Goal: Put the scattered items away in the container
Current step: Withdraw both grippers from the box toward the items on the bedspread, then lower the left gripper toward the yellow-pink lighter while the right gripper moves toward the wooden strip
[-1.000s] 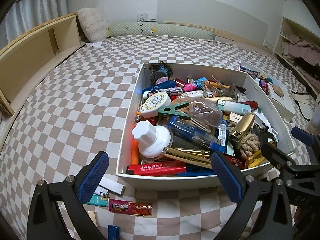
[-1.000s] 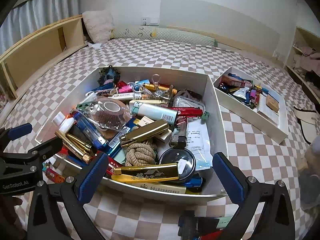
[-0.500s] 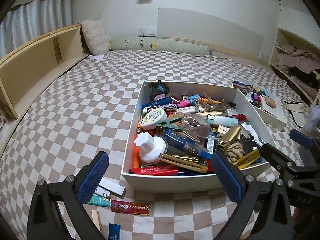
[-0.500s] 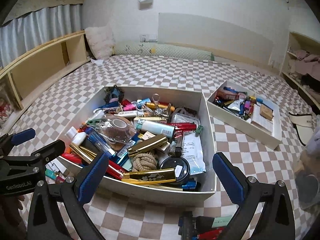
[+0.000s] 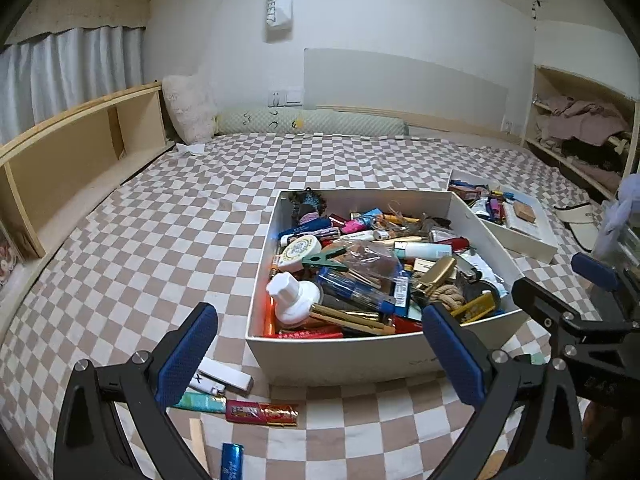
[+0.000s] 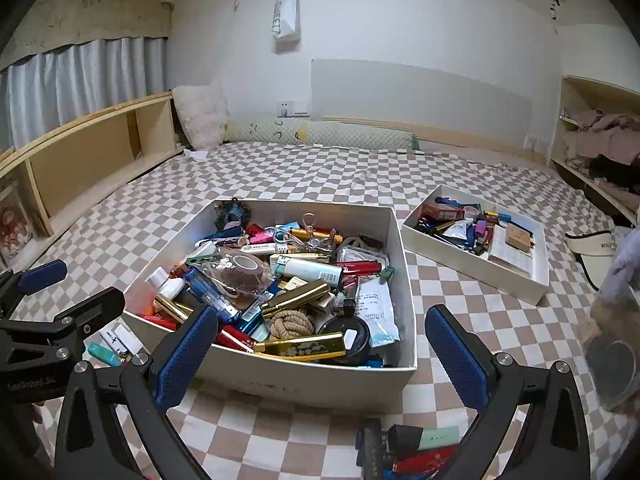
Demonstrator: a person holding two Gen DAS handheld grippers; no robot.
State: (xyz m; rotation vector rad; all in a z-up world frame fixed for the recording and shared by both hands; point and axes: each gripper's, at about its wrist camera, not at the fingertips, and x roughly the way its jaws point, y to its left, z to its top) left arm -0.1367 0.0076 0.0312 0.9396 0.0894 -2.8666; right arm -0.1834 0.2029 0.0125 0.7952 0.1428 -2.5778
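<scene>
A large white box (image 5: 344,356) full of small items stands on the checkered bed; it also shows in the right wrist view (image 6: 304,376). Loose items lie in front of it: a white lighter (image 5: 224,378), a teal lighter (image 5: 200,402), a red packet (image 5: 262,413) and a blue tube (image 5: 231,460) by my left gripper (image 5: 320,356); a green-and-black marker (image 6: 424,438) and a red item (image 6: 428,460) by my right gripper (image 6: 320,356). Both grippers are open and empty, held above the bed in front of the box.
A smaller white tray (image 6: 516,280) with several items lies to the right of the box. A wooden shelf (image 5: 72,156) runs along the left. Clothes shelves (image 5: 580,128) stand at the right. A white cap (image 6: 592,244) lies far right.
Both grippers have pulled back and up from the box, so it looks smaller and more of the wall shows. Both stay open.
</scene>
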